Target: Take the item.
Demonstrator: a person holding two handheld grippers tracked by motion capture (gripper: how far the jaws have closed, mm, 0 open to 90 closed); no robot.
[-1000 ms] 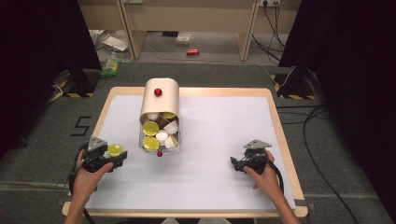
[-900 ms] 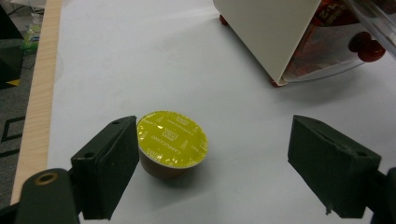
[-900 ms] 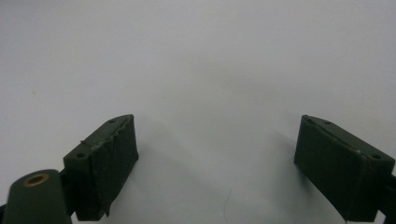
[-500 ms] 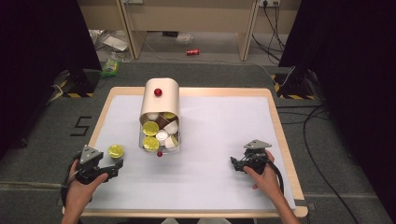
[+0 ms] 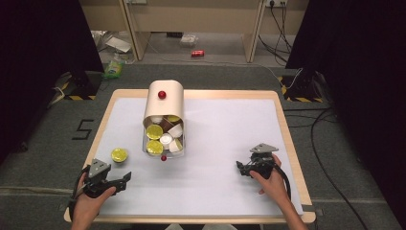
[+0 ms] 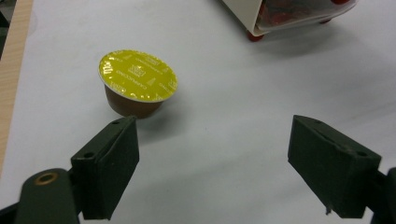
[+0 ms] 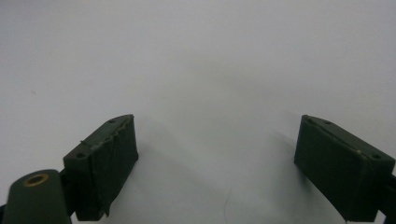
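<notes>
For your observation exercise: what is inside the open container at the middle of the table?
The container holds coffee capsules: yellow-lidded ones and white ones show at its open front. Anything deeper inside is hidden by its cream cover.

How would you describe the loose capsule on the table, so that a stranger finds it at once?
Start at the white box lying in the middle of the table. The capsule stands to the left of the box's open end, just ahead of the left gripper. It has a yellow foil lid and stands alone, while the other capsules sit inside the box.
</notes>
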